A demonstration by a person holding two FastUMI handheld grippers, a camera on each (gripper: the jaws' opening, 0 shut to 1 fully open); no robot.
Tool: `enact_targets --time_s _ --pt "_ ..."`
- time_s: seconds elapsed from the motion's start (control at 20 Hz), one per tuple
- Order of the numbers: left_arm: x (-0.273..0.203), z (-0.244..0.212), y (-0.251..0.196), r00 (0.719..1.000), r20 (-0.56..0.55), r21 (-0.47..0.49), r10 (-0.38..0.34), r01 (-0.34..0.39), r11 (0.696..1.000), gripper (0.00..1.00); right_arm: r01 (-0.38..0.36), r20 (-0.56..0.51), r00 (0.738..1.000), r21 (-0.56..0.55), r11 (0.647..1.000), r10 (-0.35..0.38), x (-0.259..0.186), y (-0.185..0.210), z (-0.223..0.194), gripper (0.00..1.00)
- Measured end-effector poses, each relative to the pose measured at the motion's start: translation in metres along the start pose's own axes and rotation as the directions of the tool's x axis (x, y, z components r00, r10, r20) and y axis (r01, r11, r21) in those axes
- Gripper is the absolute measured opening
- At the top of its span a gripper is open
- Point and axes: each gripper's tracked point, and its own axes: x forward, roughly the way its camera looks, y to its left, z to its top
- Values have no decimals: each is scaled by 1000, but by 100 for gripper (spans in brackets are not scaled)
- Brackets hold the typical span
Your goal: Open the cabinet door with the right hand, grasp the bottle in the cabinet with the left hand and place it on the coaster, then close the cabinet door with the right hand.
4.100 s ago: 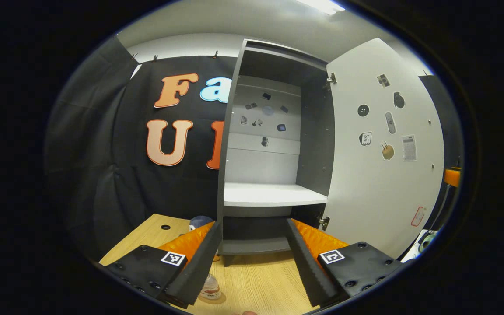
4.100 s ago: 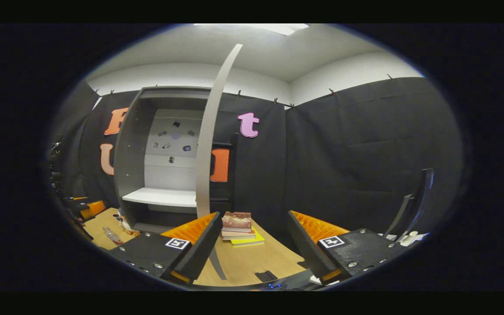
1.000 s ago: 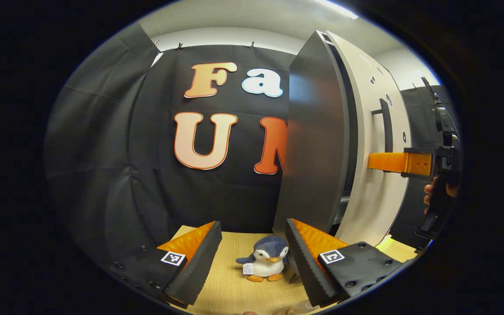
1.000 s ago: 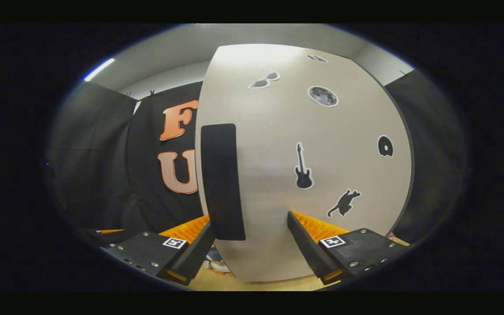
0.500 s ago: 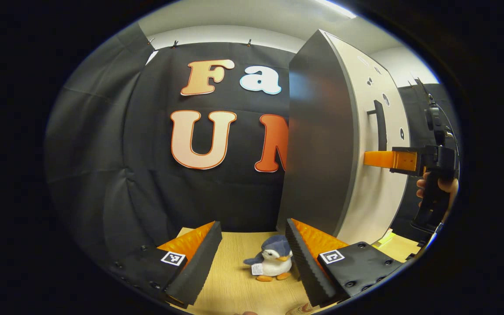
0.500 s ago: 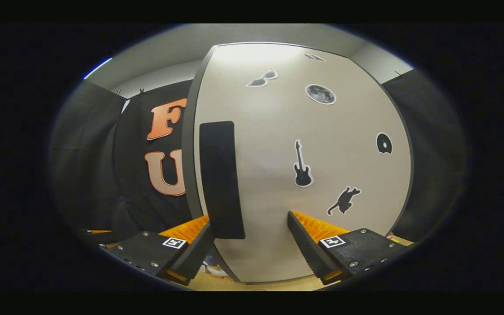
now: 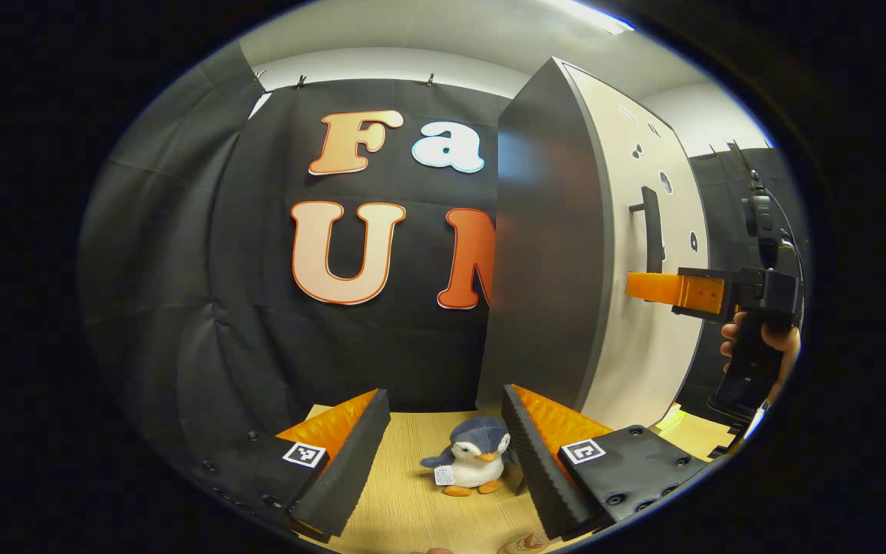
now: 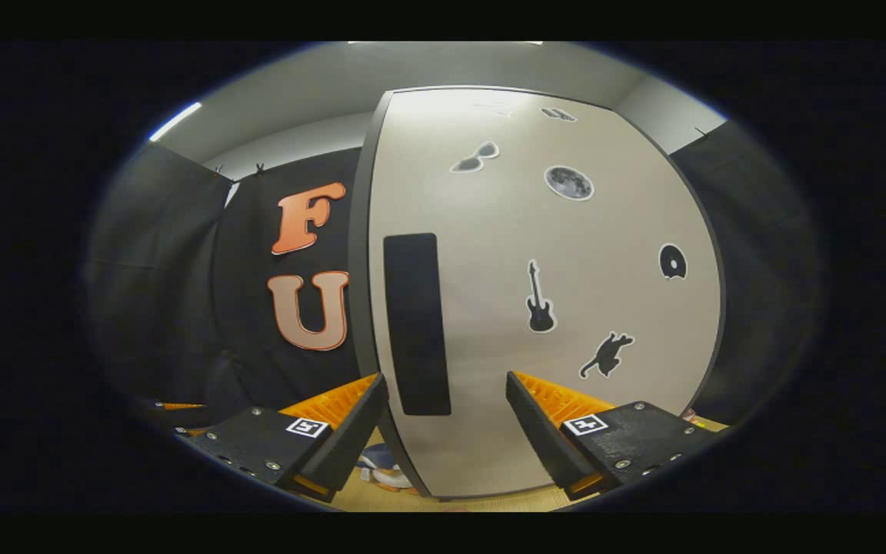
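Wooden counter [image 7: 412, 508] carries a penguin toy [image 7: 474, 462] beside the shut cabinet door [image 8: 551, 308]. Right tool [image 8: 447, 400] gapes before its handle [image 8: 416, 323]; left tool [image 7: 443, 431] gapes, empty.

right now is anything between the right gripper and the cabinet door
Nothing visible. The right gripper is open, facing the cabinet door with the door's handle just ahead. From the left gripper view, its fingers reach the door front.

- You face one tall grey cabinet [image 7: 551, 254] with one pale door [image 8: 551, 308].
- One black bar handle [image 8: 416, 323].
- One plush grey-and-white penguin [image 7: 470, 462].
- Five dark stickers.
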Motion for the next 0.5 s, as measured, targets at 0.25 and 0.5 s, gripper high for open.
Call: enact_targets --time_s 0.25,0.5 --pt "-23 15 -18 998 28 -2 55 -55 998 95 -1 10 1000 -69 998 2 -49 -18 12 95" --pt "-44 32 -48 996 56 23 73 -74 997 95 10 19 1000 -172 985 -6 -105 -50 16 95"
